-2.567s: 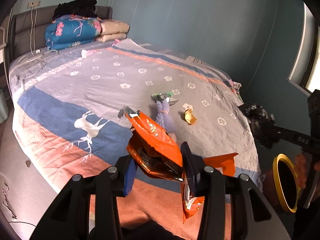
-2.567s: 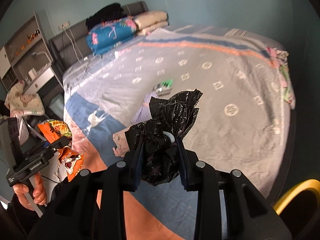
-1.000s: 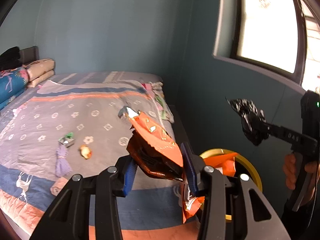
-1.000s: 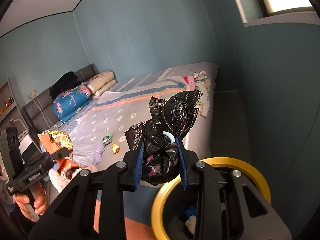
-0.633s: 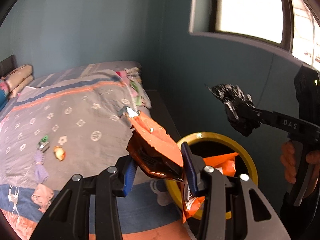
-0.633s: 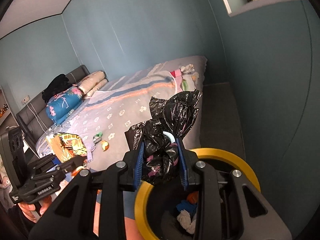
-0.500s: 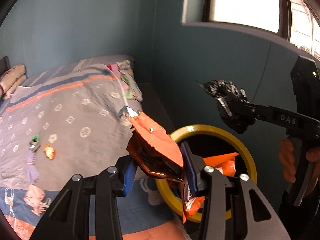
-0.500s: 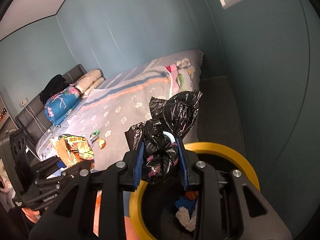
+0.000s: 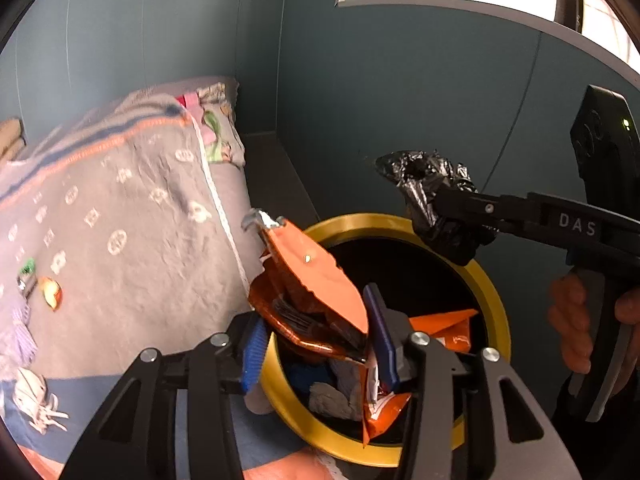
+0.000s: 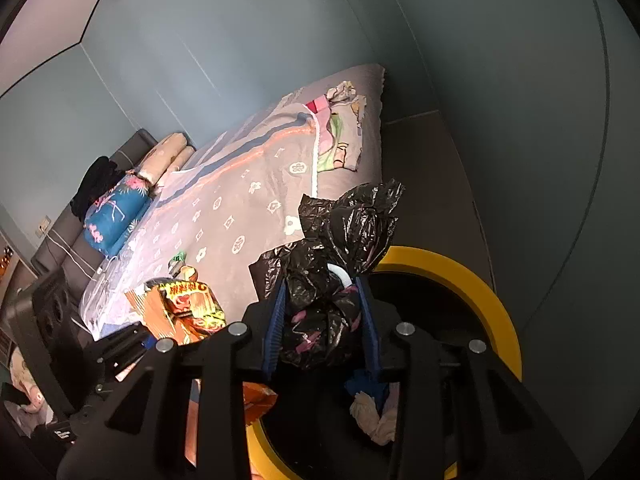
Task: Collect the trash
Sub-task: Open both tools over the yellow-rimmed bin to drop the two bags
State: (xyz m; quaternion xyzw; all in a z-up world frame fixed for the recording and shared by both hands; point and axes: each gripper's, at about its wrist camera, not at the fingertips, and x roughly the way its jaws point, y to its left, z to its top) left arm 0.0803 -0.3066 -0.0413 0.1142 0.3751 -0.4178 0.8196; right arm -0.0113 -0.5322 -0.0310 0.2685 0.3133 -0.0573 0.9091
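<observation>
While over yellow bin (image 9: 496,292) | left tool (image 9: 316,344) grips orange wrapper (image 9: 320,280), long axis up-left | right tool (image 10: 322,320), just loosening, pinches black bag (image 10: 340,248)

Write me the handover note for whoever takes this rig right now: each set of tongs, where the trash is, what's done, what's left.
Left tongs: jaws have just been opening, orange snack bag between the pads, over the yellow-rimmed bin.
Right tongs: jaws have just been opening, black plastic bag between the pads, above the bin's mouth.
Done: both pieces carried to the bin; some trash already lies inside.
Left: let both drop in, then fetch the small bits on the bed.
</observation>
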